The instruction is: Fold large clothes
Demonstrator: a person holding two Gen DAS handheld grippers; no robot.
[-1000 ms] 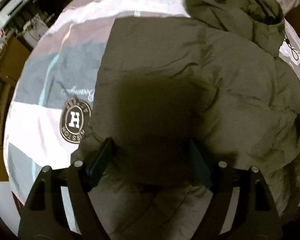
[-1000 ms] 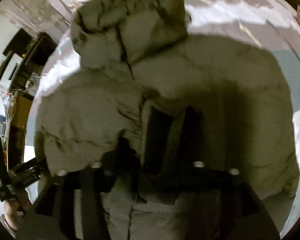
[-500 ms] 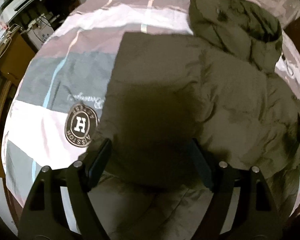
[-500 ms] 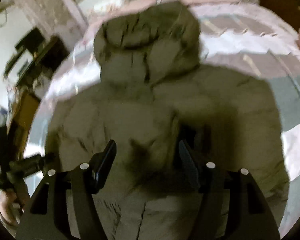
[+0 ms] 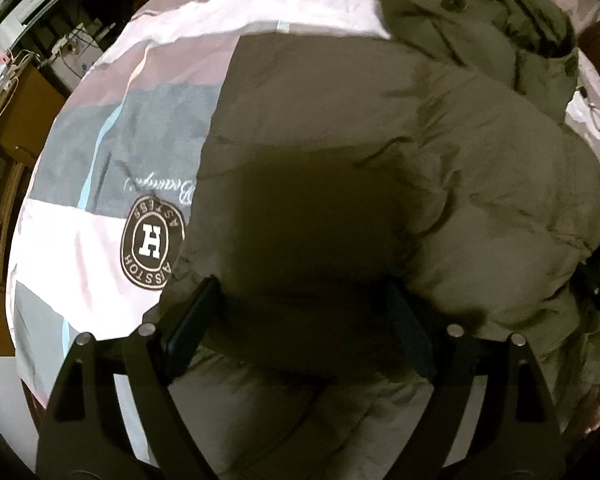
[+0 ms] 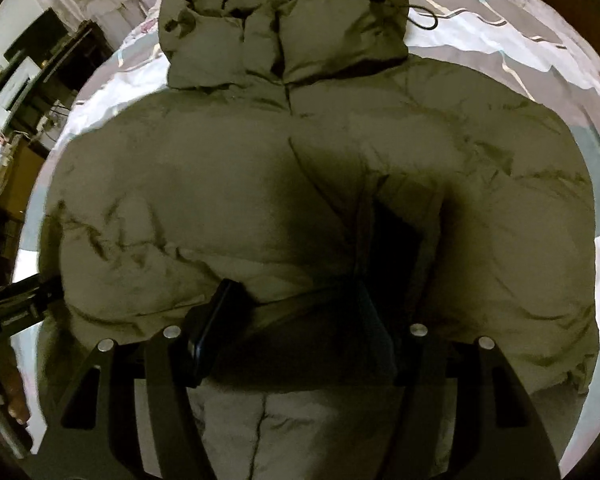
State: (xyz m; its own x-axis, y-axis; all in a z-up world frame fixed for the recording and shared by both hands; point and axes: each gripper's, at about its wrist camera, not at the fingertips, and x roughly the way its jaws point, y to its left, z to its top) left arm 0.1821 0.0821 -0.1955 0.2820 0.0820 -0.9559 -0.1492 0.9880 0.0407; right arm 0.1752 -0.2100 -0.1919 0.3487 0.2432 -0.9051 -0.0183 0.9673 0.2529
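The left gripper [image 5: 300, 312] is hovering at the lower centre of the left wrist view, its fingers [image 5: 192, 320] spread wide and having just been opening further; puffer-jacket fabric is lying between and beneath them, but the pads are not pressing on it. To their left, the patchwork bedspread [image 5: 112, 152] with its round crest [image 5: 153, 242] is lying bare, the jacket's straight folded edge running beside it toward the upper centre of the frame.

The olive hooded puffer jacket [image 6: 300, 184] is filling the middle of the right wrist view, spread on the bed with both sides turned in and its hood [image 6: 284, 20] at the top centre. The right gripper [image 6: 296, 320] is poised at the lower centre, its fingers [image 6: 210, 328] parted around a bulge of padding near the hem; whether they are gripping it cannot be told.

The step in hand appears to be gathering the lower edge for a fold toward the hood. To do it well, both grippers should be taking a deep bite through all the layers, lifting evenly, and keeping the turned-in sides from springing open. The padding looks slippery and springy, so a shallow pinch is likely to slide off.
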